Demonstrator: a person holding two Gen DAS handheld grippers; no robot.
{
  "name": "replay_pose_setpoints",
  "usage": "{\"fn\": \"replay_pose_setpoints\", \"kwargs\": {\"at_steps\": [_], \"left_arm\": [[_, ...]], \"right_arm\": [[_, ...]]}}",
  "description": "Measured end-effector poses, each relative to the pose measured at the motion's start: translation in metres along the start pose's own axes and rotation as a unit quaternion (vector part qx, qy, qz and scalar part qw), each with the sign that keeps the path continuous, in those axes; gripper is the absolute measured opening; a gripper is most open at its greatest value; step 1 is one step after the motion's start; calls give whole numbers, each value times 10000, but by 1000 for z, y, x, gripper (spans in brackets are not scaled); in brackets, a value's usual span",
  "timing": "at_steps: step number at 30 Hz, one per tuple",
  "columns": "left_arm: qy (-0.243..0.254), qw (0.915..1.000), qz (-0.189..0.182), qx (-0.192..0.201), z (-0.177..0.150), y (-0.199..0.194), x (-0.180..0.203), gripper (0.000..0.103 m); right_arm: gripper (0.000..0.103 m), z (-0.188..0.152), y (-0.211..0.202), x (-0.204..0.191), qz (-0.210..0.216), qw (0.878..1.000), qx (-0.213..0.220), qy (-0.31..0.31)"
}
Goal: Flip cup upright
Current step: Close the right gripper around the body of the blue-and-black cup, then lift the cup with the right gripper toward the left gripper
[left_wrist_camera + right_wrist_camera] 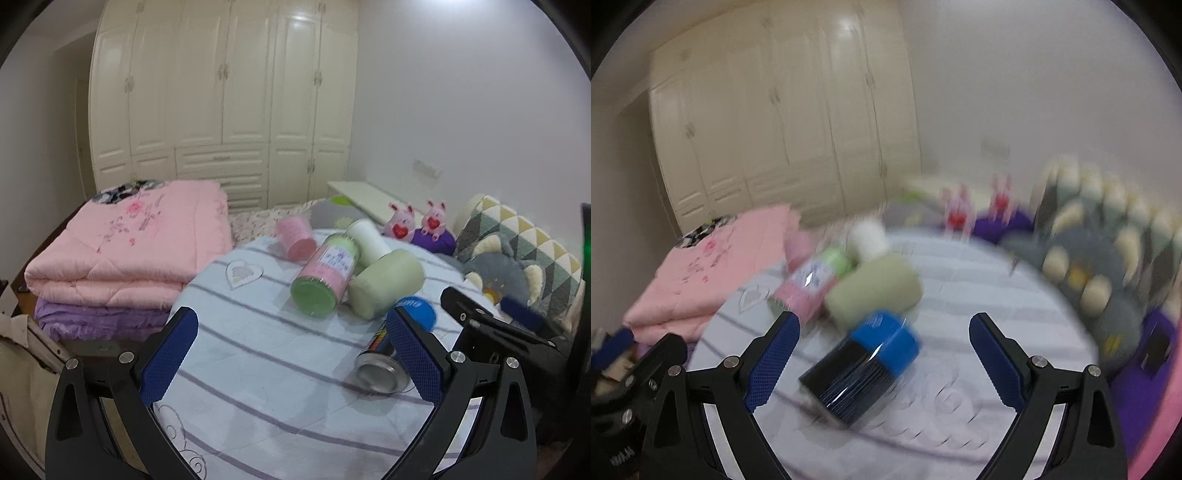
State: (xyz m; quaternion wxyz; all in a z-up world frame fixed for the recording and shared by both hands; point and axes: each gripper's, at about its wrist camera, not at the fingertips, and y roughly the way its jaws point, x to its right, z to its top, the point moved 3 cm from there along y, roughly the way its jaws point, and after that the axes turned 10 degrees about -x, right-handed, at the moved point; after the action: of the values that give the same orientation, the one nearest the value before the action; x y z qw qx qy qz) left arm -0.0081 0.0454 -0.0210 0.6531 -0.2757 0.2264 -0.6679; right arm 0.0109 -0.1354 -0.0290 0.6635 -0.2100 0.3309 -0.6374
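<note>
A dark can-shaped cup with a blue top (pixel 391 350) lies on its side on the striped round cloth surface (pixel 258 332), its metal base toward me, partly behind my left gripper's right finger. My left gripper (pixel 291 350) is open and empty, its fingers wide apart above the cloth. In the blurred right wrist view the same cup (pixel 864 365) lies tilted between my fingers, a little left of centre. My right gripper (pixel 886 354) is open and above the cup, not touching it. It also shows in the left wrist view (pixel 491 321) at right.
More cups lie on their sides behind: a pink one (pixel 295 236), a pink-and-green one (pixel 325 277), a pale green and white one (pixel 384 280). Folded pink quilt (pixel 122 247) at left, cushions (pixel 517 254) and two pink plush toys (pixel 417 221) at right, wardrobe (pixel 221 103) behind.
</note>
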Motion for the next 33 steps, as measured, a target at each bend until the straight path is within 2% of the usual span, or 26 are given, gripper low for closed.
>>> {"fn": "replay_pose_setpoints", "kwargs": {"at_steps": [2, 5, 9, 10, 11, 13, 20, 24, 33], "left_arm": [[-51, 9999, 33, -100, -2, 7, -5, 103], [-78, 9996, 102, -248, -4, 19, -9, 103], [-75, 9991, 143, -382, -5, 30, -11, 103], [-77, 9990, 142, -413, -5, 32, -12, 103], [-69, 9989, 130, -454, -5, 35, -11, 103], [-56, 9987, 140, -490, -5, 38, -11, 103], [-68, 9982, 99, -586, -10, 37, -8, 103], [-66, 9979, 90, -640, -12, 36, -4, 103], [81, 9971, 73, -759, -13, 26, 4, 103]], "right_arm": [[95, -2, 22, 6, 334, 9972, -535, 398], [95, -7, 51, 10, 466, 9895, -1135, 760], [92, -13, 75, 6, 541, 9816, -1579, 922], [85, -15, 81, 4, 668, 9787, -1673, 982], [81, -16, 84, 3, 802, 9764, -1727, 1020], [81, -18, 90, 1, 900, 9743, -1784, 1036], [81, -11, 95, -7, 902, 9732, -2013, 653], [81, -10, 101, 0, 1206, 9639, -2279, 661], [74, -12, 89, 18, 1770, 9503, -2491, 593]]}}
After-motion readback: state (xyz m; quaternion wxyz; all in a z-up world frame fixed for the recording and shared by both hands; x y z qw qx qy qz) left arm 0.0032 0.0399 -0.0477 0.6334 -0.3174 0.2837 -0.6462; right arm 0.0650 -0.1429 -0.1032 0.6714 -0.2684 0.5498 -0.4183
